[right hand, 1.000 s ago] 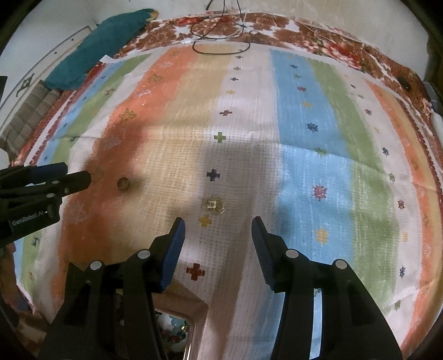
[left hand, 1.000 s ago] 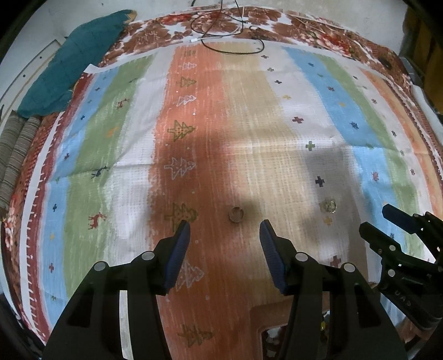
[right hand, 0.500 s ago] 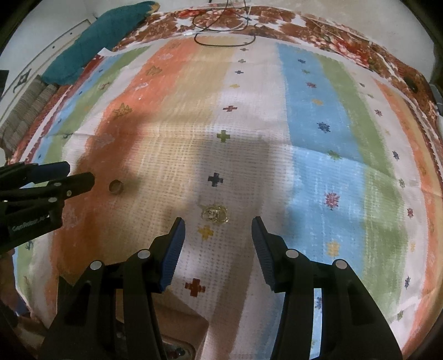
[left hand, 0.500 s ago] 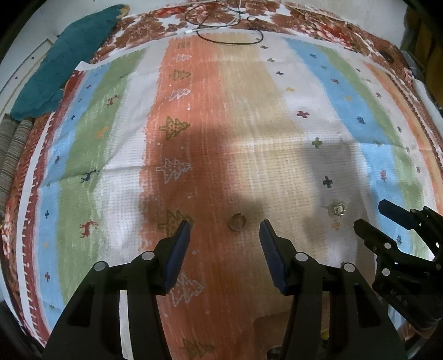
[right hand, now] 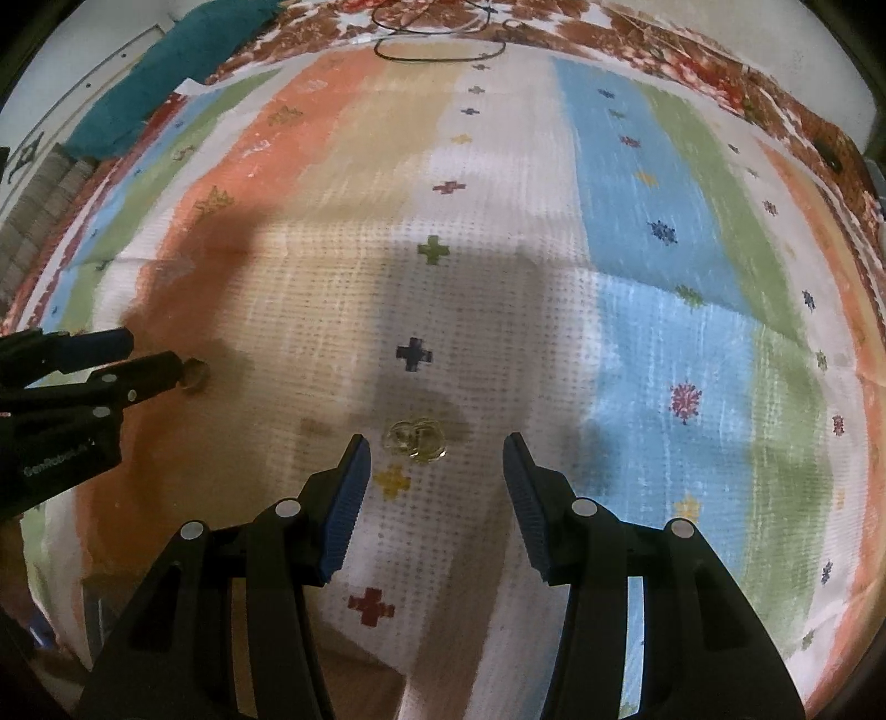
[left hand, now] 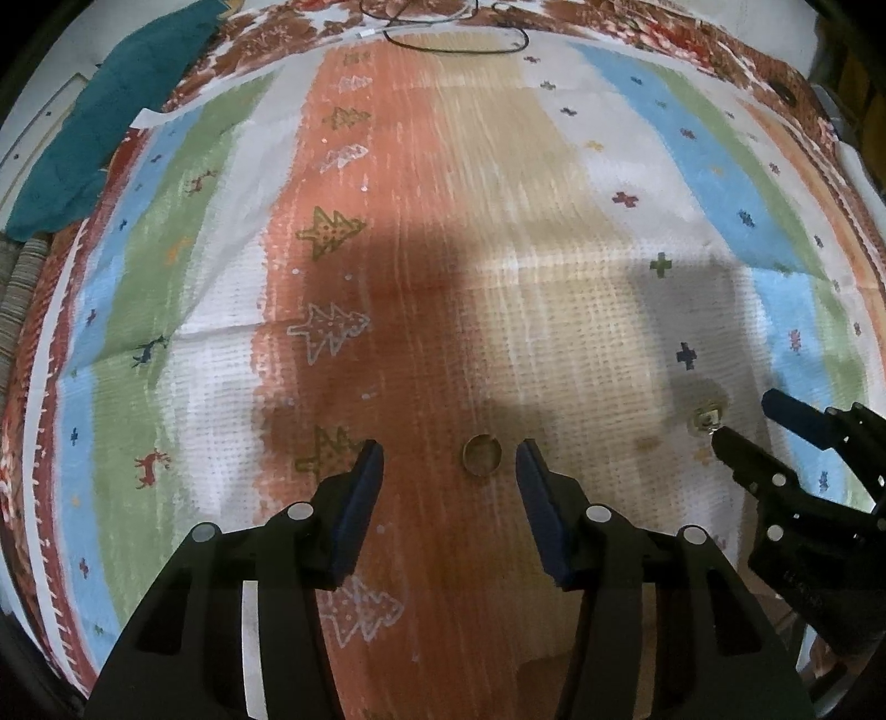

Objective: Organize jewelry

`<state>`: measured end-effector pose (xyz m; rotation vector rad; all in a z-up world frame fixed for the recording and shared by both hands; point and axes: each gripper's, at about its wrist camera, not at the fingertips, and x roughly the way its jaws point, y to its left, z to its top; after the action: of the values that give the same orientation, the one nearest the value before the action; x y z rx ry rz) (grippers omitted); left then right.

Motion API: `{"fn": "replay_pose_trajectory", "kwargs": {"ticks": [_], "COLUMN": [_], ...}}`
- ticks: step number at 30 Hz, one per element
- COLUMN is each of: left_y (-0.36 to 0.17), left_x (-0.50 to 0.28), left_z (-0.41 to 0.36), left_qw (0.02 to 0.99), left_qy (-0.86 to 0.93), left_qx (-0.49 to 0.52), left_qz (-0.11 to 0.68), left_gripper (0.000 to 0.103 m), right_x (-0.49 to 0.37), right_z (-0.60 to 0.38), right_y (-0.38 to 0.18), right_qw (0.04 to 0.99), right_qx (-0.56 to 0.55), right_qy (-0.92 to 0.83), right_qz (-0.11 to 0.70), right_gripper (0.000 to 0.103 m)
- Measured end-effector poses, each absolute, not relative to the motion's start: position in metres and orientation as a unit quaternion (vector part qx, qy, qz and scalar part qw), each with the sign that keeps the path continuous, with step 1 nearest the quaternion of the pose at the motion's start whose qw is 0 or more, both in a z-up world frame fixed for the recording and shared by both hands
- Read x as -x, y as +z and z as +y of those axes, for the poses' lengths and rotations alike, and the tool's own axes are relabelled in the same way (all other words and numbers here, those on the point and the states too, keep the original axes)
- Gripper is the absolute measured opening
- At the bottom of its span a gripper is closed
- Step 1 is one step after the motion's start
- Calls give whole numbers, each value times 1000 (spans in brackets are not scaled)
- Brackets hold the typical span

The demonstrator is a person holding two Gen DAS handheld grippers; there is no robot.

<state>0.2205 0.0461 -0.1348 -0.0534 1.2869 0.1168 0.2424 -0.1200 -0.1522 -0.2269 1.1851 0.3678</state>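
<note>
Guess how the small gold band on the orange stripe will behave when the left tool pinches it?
The gold band looks like a thin rigid hoop, so it is probably light and stiff. It lies flat on the woven cloth, so the pads may skid over its low rim. If tipped on edge it could roll.

Beneath me: a striped, patterned cloth [left hand: 498, 266]; at its far edge, a black cable loop [left hand: 454, 41] and a teal towel [left hand: 105, 122].
</note>
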Motion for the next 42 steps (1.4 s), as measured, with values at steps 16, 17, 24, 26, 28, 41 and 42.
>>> {"fn": "replay_pose_trajectory", "kwargs": {"ticks": [16, 17, 24, 26, 28, 41, 42], "left_y": [-156, -157, -163, -162, -161, -144, -142], "left_x": [-232, -233, -234, -234, -233, -227, -227], "left_z": [42, 41, 39, 40, 41, 46, 44], "left_qw": [783, 782, 781, 781, 782, 793, 794], "left_qy": [39, 36, 40, 36, 35, 29, 29], "left_qx": [23, 23, 13, 23, 25, 33, 33], "left_qz": [621, 621, 623, 623, 621, 607, 607], "left_gripper": [34, 32, 8, 8, 8, 8, 8], "right_x": [-248, -247, -246, -246, -245, -241, -241], "right_z": [-114, -114, -114, -115, -115, -118, -118], "right_y": [-165, -165, -165, -164, -160, -146, -145], "right_qw": [797, 796, 797, 798, 800, 808, 808], "right_qx": [106, 105, 110, 106, 106, 98, 98], "right_qy": [180, 182, 184, 186, 187, 192, 191], "right_qz": [567, 568, 565, 563, 560, 549, 549], "right_gripper": [25, 24, 17, 15, 4, 3, 3]}}
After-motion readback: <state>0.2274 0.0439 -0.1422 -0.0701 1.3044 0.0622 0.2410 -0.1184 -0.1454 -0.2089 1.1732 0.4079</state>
